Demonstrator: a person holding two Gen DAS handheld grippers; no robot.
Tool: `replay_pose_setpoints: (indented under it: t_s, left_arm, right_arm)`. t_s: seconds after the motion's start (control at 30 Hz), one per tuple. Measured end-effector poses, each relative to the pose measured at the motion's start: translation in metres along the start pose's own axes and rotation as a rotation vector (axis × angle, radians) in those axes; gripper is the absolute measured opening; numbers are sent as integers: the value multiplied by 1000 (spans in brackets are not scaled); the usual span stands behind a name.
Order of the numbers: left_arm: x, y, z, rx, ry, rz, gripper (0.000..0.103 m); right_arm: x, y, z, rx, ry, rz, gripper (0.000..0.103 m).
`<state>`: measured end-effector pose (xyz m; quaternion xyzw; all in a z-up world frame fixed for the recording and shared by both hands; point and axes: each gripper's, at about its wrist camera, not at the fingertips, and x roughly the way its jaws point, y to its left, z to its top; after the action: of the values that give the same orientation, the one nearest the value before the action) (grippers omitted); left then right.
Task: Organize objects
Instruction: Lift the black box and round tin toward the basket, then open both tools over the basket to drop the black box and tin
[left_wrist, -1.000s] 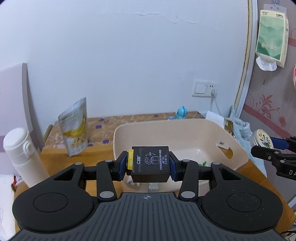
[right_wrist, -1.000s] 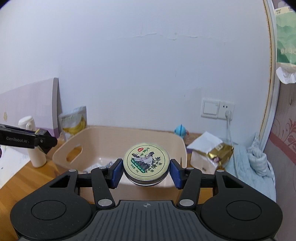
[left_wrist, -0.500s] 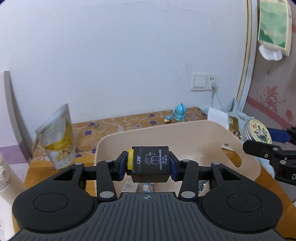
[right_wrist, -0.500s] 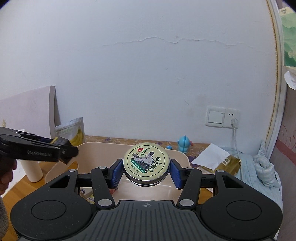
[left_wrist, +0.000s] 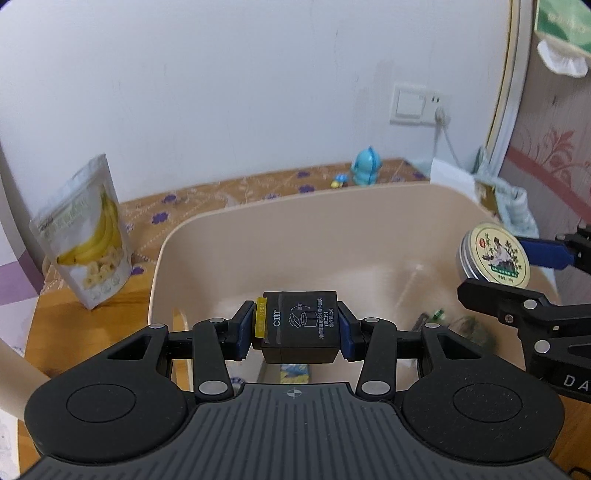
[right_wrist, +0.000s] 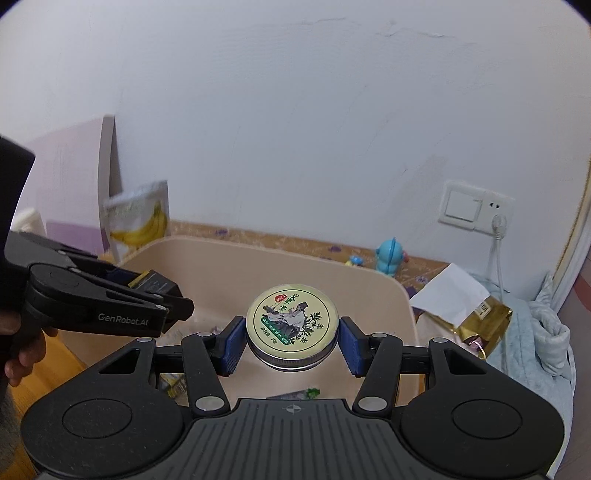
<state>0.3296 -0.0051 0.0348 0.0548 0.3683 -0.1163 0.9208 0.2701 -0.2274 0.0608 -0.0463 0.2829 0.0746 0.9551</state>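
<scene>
My left gripper (left_wrist: 300, 334) is shut on a small black box (left_wrist: 300, 325) with a yellow tab, held over the near left part of a beige plastic basin (left_wrist: 332, 206). My right gripper (right_wrist: 291, 341) is shut on a round tin (right_wrist: 291, 320) with a yellow-green printed lid, held over the same basin (right_wrist: 258, 258). The tin (left_wrist: 495, 256) also shows at the right of the left wrist view, and the black box (right_wrist: 153, 284) at the left of the right wrist view. Several small packets lie in the basin's bottom, partly hidden.
A banana-chip pouch (left_wrist: 86, 236) stands left of the basin on the wooden table (left_wrist: 88, 332). A blue toy figure (left_wrist: 364, 168) stands behind it near the wall. A gold packet (right_wrist: 480, 321), white paper and light blue cloth (right_wrist: 535, 339) lie to the right.
Both grippers have moved forward over the basin, still holding the box and the tin. They have come closer to each other.
</scene>
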Motion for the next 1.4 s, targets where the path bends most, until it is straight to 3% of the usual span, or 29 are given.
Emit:
replay_pose_setpoints:
  t_s: [0.47,0.77,0.83,1.07,1.17,1.27,1.4]
  left_arm:
    - [30,1,-8,28,138,10,46]
    - [28,2,-6,23,125,15,46]
    - [26,1,-5,23,117,7,53]
    - [16,-5,-3,24,83,6,70]
    - [7,-6,-1,24,57,16,71]
    - [-3,-5,1,14,38,15,72]
    - [-20,-2,2,5,9,25,75]
  right_arm:
    - [43,13,-8,-66,175,44,51]
    - [57,12,-19,-41,248,53,52]
    - [57,11,-21,-27,252,52,52]
    - [44,14,-23,-54,211,-2,81]
    - [34,12,-22,-45,189,-13,91]
    - [22,10,-21,-42,159,-27,99]
    - [6,11,-19,-36,123,-29,101]
